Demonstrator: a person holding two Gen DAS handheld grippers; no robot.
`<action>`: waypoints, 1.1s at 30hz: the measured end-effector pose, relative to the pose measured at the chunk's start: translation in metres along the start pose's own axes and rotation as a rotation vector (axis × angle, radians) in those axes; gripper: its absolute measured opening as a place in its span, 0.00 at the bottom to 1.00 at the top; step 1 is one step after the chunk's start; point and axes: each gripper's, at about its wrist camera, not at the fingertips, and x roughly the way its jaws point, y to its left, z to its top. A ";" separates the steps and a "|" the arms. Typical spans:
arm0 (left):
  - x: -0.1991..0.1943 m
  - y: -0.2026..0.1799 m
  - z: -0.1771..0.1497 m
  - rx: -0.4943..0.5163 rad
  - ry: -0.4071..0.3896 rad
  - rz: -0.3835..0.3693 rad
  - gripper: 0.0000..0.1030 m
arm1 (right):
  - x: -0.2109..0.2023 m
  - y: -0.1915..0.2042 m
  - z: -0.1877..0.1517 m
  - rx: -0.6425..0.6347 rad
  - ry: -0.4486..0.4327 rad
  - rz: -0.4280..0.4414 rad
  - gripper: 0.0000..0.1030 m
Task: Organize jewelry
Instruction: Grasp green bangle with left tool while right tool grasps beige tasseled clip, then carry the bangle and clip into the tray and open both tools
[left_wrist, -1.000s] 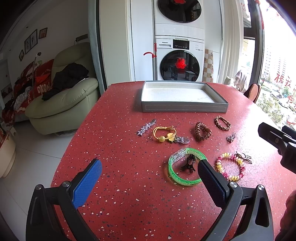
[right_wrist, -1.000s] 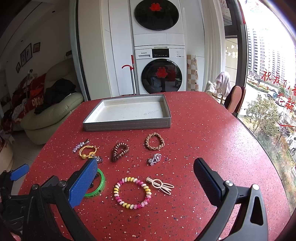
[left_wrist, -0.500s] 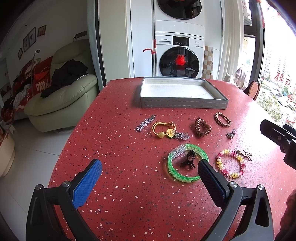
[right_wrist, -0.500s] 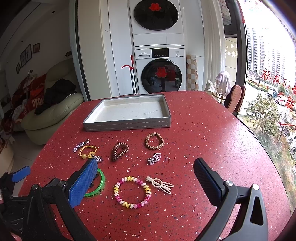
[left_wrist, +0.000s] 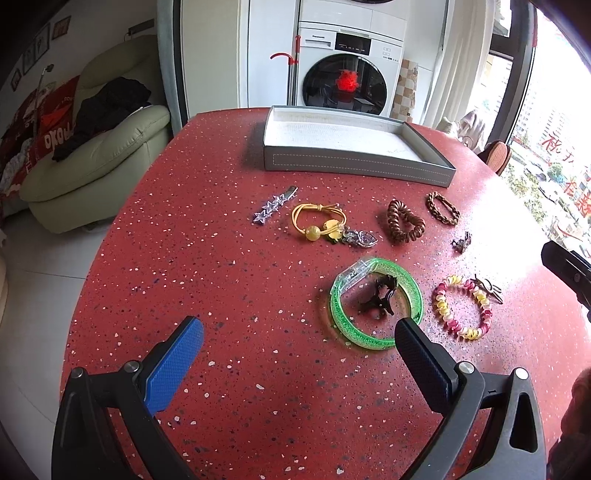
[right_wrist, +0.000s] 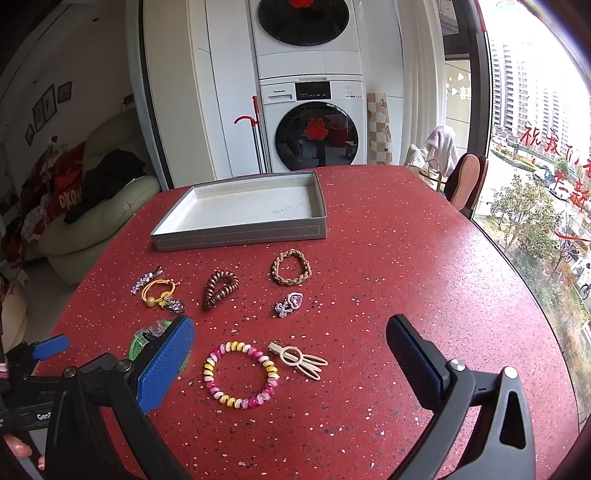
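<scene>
Loose jewelry lies on the red speckled table in front of an empty grey tray (left_wrist: 354, 166) (right_wrist: 240, 236). My left gripper (left_wrist: 297, 330) hovers open just short of a green bangle (left_wrist: 338, 310) with a black claw clip (left_wrist: 380, 297) inside its ring. My right gripper (right_wrist: 290, 328) is open above a pink-and-yellow coil bracelet (right_wrist: 210, 373) and a beige clip (right_wrist: 297, 356). Farther back lie a heart brooch (right_wrist: 290, 302), a braided bracelet (right_wrist: 275, 267), a brown coil tie (right_wrist: 219, 288), a yellow hair tie (left_wrist: 317, 221) and a star clip (left_wrist: 275, 205).
The table's rounded edge drops to a tiled floor on the left, with a pale green sofa (left_wrist: 92, 158) beyond. Stacked washing machines (right_wrist: 314, 122) stand behind the tray. A window and a chair (right_wrist: 467, 181) are on the right.
Both grippers have shifted slightly over the table, and the left view has tilted a little. Both stay open. The jewelry and the tray have not moved.
</scene>
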 end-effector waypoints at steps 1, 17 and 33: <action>0.005 0.000 0.001 -0.002 0.020 -0.005 1.00 | 0.004 -0.005 0.000 -0.003 0.018 -0.006 1.00; 0.044 -0.007 0.014 -0.013 0.148 -0.047 1.00 | 0.070 -0.025 -0.026 -0.281 0.276 -0.038 1.00; 0.039 -0.010 0.017 0.061 0.109 -0.040 0.25 | 0.079 0.010 -0.016 -0.306 0.288 0.144 0.23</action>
